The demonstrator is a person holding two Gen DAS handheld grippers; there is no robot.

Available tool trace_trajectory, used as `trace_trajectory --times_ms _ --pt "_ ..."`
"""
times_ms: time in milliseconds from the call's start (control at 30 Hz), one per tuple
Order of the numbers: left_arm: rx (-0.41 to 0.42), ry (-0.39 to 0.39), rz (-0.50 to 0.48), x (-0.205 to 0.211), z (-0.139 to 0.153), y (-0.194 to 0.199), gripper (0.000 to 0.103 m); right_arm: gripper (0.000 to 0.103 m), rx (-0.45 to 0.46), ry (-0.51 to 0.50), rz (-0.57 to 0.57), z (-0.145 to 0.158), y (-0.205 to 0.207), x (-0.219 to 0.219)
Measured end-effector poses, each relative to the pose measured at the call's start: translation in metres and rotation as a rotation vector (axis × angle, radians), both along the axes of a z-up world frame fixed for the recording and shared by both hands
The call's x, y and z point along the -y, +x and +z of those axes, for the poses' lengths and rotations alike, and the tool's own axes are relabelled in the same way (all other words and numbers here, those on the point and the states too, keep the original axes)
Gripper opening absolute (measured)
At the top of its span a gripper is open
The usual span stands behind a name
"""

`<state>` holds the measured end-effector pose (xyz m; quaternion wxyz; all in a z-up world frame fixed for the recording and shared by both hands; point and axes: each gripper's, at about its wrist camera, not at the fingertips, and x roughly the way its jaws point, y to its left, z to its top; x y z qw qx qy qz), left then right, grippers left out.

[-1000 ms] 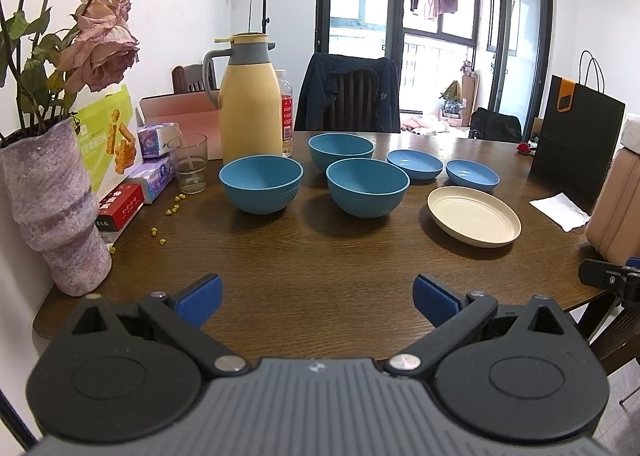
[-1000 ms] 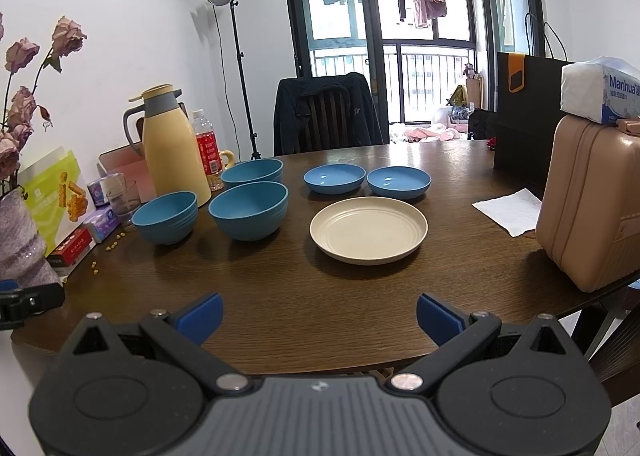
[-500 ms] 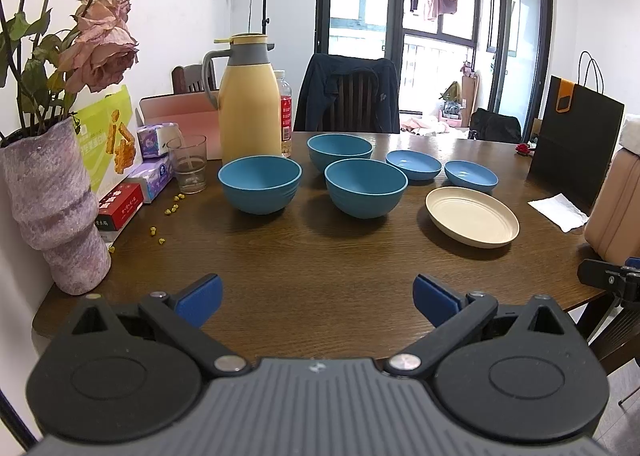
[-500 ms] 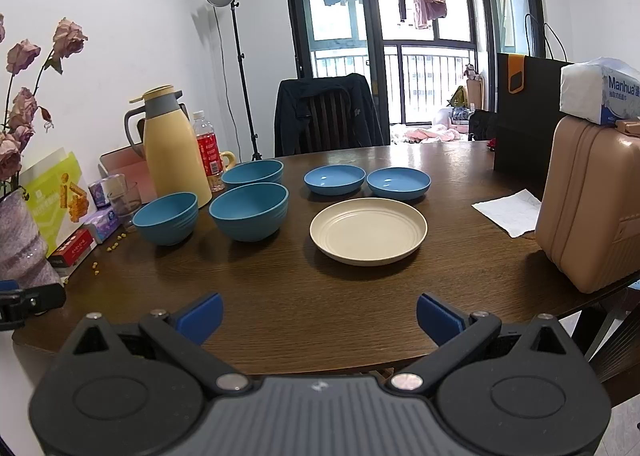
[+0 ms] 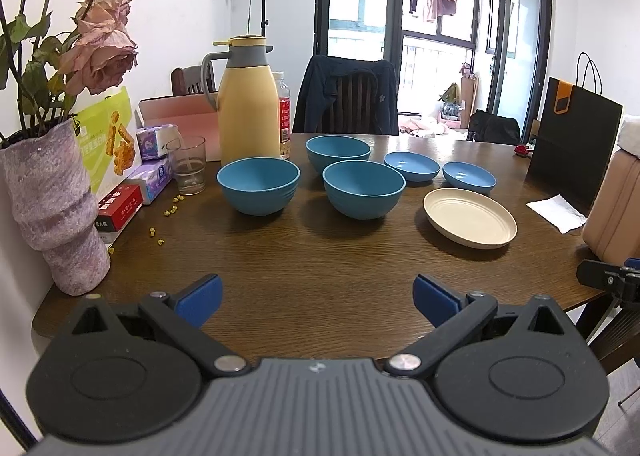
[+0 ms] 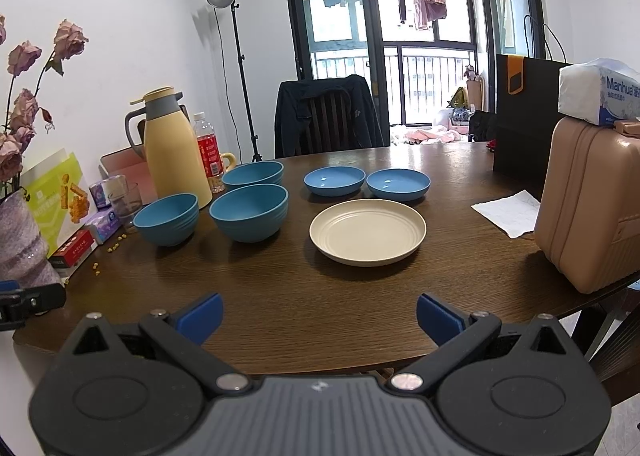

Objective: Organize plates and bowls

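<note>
Nothing is gripped yet; by my reading the sorting has not begun. Left wrist view: the left tool (image 5: 316, 296) hovers spread and empty over the near desk (image 5: 320, 264) edge, three deep blue bowls (image 5: 363, 188) ahead, well apart from it.

Right wrist view: the right tool (image 6: 319, 314) is likewise spread and empty, the cream plate (image 6: 367, 231) straight ahead, two shallow blue dishes (image 6: 334, 181) beyond. Next likely calls for reaching forward to one bowl's rim for nesting.
</note>
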<state>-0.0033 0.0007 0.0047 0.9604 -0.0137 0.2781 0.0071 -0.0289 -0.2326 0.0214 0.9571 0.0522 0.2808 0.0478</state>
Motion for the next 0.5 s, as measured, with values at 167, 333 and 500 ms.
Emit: trace_trajectory --times_ms 167,333,500 --pt "0.001 0.0 -0.001 0.0 -0.0004 -0.0002 0.103 0.103 0.001 0.0 0.0 0.0 -0.0001 0.0002" --pt "0.007 0.0 -0.004 0.0041 0.0028 -0.0018 0.103 0.103 0.001 0.0 -0.001 0.0008 -0.0002 0.0002" --pt "0.012 0.0 -0.006 0.0066 0.0031 -0.0025 0.103 0.103 0.002 0.0 0.0 0.0013 -0.0002 0.0003"
